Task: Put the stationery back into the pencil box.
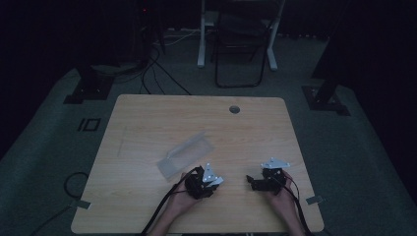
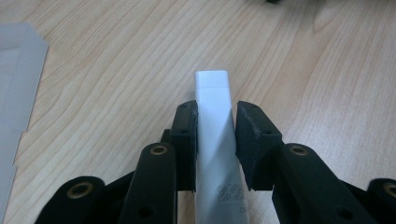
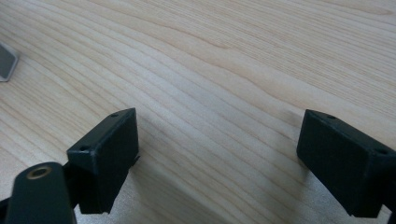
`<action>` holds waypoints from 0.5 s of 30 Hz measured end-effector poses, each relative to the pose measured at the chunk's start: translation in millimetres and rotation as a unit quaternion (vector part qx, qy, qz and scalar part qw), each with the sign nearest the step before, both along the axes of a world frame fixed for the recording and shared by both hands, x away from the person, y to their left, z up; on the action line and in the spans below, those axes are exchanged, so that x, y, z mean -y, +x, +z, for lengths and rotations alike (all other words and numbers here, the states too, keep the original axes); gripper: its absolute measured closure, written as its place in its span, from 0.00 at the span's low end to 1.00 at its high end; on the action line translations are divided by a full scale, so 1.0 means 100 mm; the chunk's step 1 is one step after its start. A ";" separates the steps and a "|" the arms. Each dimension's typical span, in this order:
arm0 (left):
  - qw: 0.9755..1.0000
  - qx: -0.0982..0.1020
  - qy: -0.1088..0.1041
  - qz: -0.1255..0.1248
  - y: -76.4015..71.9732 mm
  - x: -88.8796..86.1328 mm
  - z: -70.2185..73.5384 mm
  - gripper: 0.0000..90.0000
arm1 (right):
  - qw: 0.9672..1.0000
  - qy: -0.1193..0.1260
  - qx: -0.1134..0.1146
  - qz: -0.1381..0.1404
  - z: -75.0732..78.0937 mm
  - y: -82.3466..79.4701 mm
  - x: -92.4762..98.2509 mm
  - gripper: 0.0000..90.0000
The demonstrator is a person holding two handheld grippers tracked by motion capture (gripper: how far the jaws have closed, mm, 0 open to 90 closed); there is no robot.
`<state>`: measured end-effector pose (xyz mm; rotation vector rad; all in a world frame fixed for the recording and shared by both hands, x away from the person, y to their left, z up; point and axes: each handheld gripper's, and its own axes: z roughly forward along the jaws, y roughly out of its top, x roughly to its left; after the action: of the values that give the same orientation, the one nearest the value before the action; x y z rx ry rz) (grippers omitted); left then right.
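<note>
A slim white tube (image 2: 212, 93) lies lengthwise on the wooden table (image 2: 102, 56), its flat end pointing away from me. My left gripper (image 2: 215, 109) has both black pads against the tube's sides, so it is shut on it. In the high view the left gripper (image 1: 204, 181) sits near the table's front, just below a clear plastic box (image 1: 187, 153). To its right, my right gripper (image 1: 265, 179) rests low over bare wood. Its jaws stand wide apart in the right gripper view (image 3: 217, 154), with nothing between them.
The clear box's edge (image 2: 18, 74) shows left of the left gripper. A round cable hole (image 1: 234, 109) sits near the table's far edge. Beyond the table stand a chair frame (image 1: 241, 49) and dark stands, with cables on the floor.
</note>
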<state>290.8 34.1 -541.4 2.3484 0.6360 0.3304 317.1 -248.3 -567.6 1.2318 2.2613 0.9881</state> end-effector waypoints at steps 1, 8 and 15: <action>1.000 0.000 0.000 -0.001 0.01 0.01 0.00 0.76 | 1.000 0.000 0.000 0.000 0.00 0.00 0.00 0.14; 1.000 -0.010 0.005 0.001 0.08 0.09 -0.05 0.75 | 1.000 0.000 0.000 0.000 0.00 0.00 0.00 0.14; 1.000 -0.012 0.012 0.000 0.09 0.11 -0.06 0.78 | 1.000 0.000 0.000 0.000 0.00 0.00 0.00 0.14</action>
<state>299.9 23.5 -547.5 2.3790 0.6462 0.3115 317.1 -248.3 -567.6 1.2326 2.2614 0.9878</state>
